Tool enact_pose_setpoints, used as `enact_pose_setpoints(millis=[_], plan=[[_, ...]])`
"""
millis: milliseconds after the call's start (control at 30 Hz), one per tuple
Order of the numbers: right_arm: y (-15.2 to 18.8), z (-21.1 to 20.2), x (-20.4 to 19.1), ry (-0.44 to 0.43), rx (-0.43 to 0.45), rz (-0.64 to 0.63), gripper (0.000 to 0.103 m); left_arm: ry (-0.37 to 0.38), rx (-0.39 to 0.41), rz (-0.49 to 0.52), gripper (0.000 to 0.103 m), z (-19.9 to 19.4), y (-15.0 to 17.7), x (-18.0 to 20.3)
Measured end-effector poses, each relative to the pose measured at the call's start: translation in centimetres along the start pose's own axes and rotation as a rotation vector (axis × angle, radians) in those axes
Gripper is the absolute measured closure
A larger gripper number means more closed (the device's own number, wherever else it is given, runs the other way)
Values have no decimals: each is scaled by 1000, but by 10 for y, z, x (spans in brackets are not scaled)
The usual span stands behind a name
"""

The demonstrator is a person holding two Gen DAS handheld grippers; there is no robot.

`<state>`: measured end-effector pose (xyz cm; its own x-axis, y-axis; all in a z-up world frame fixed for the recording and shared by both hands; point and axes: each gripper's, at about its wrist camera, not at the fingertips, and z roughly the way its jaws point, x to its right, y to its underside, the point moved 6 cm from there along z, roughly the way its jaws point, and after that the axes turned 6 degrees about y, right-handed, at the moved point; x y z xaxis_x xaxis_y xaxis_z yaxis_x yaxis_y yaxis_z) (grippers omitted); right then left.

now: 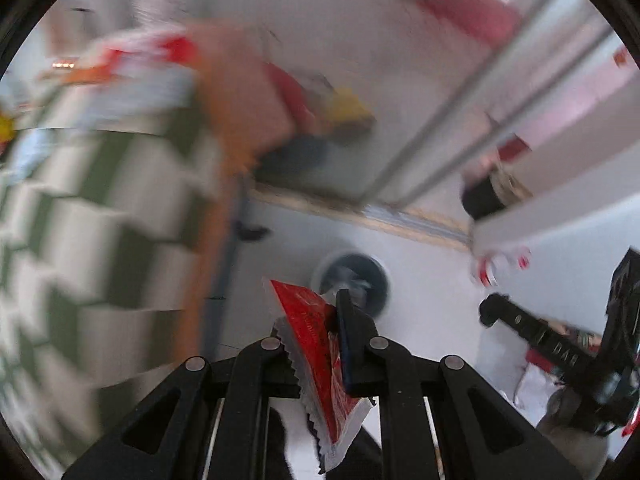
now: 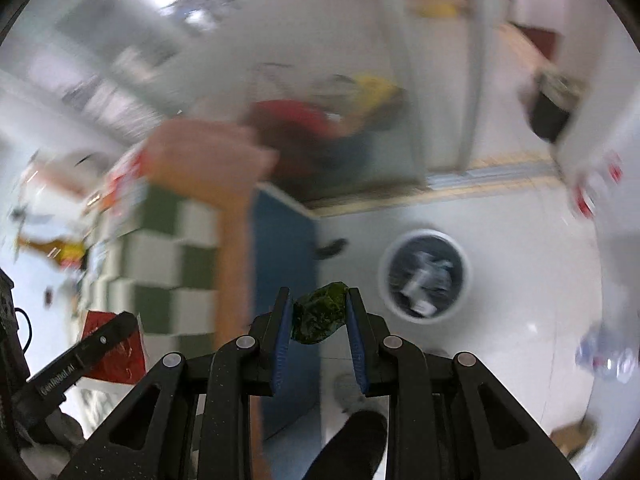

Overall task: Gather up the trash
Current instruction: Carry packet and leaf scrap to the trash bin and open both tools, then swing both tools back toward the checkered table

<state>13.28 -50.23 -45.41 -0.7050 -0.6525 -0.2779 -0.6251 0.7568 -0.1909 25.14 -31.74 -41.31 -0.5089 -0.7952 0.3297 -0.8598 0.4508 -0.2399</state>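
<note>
Left tool (image 1: 320,344) clamps a red wrapper (image 1: 320,360), light and limp, by its middle; right tool (image 2: 318,320) pinches a crumpled green wrapper (image 2: 320,314), likely slippery. Beyond, the round bin (image 2: 424,276) on the floor.

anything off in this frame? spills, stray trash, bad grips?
Grips look fine: left gripper pinches a red wrapper, right gripper a crumpled green wrapper. One stray: a crushed clear bottle lies on the white floor, outside the round bin. Both views are motion-blurred, so finer detail is unclear.
</note>
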Motion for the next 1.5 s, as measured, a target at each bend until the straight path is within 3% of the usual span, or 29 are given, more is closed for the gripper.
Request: enact_pose_setpoints(millis=[200, 300, 433, 533, 567, 600, 633, 667, 700, 733, 767, 833, 900, 1033, 1500], plan=[[-3, 118, 129, 24, -96, 164, 75, 71, -173, -5, 94, 180, -3, 46], [-1, 190, 167, 1, -145, 211, 75, 86, -247, -6, 93, 266, 3, 55], [0, 278, 196, -32, -188, 212, 75, 54, -305, 43, 92, 357, 10, 55], [2, 328, 206, -33, -227, 205, 73, 33, -348, 52, 90, 400, 19, 50], [3, 343, 209, -31, -245, 208, 71, 8, -355, 58, 87, 411, 23, 45], [5, 356, 212, -27, -260, 206, 61, -9, -355, 64, 73, 417, 25, 41], [8, 364, 214, -19, -267, 209, 44, -23, -349, 64, 53, 419, 27, 38], [11, 366, 216, -17, -266, 213, 37, -30, -338, 59, 43, 420, 28, 35], [13, 368, 216, -13, -265, 213, 31, -40, -324, 54, 26, 417, 28, 30], [15, 367, 217, 8, -262, 200, 29, -55, -313, 57, 17, 413, 29, 27], [16, 364, 218, 27, -257, 188, 26, -77, -300, 63, 14, 408, 29, 23], [19, 351, 217, 88, -238, 148, 8, -122, -283, 80, 7, 391, 29, 20], [18, 335, 215, 155, -216, 102, 0, -180, -248, 114, 6, 372, 28, 16], [17, 283, 202, 236, -189, 45, 0, -257, -195, 143, 6, 326, 25, 11], [19, 65, 143, 305, -47, -65, 0, -261, -68, 151, 6, 128, 40, 55]])
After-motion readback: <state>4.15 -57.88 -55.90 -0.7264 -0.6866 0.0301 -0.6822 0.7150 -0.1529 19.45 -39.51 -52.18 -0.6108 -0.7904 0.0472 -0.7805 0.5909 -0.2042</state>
